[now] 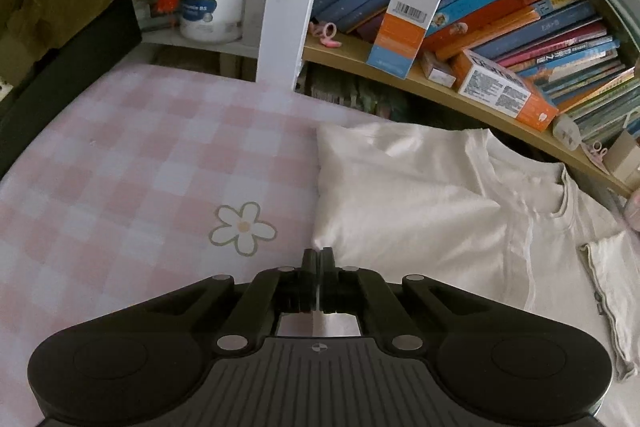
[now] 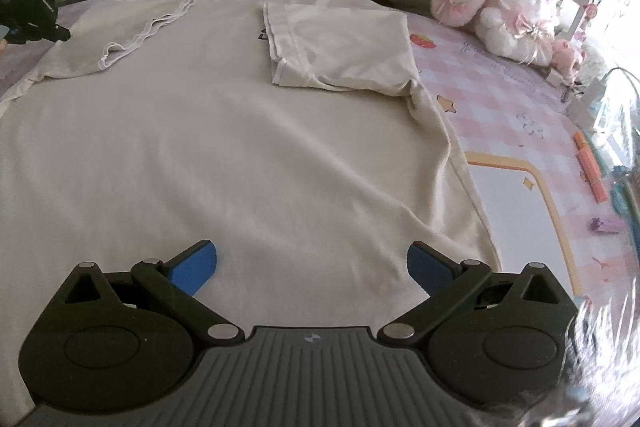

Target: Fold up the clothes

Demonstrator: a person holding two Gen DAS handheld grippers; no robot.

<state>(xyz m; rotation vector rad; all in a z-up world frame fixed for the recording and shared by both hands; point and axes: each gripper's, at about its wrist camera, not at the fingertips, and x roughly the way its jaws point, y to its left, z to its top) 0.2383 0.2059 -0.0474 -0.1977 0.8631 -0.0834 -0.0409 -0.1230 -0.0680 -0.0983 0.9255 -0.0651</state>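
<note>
Right gripper [image 2: 312, 265] fingers spread above cream T-shirt [image 2: 224, 131] (sleeves folded inward), left gripper [image 1: 319, 257] fingers pinching its edge.

The T-shirt [image 2: 224, 131] is cream-white, with a small dark print mostly hidden, perhaps lettering. The sheet [image 1: 132, 163] is pink-and-white check with a white flower [image 1: 242, 227]. The right gripper [image 2: 312, 269] has blue pads [image 2: 194, 267]; the plush toys [image 2: 508, 11] are pink and white.
</note>
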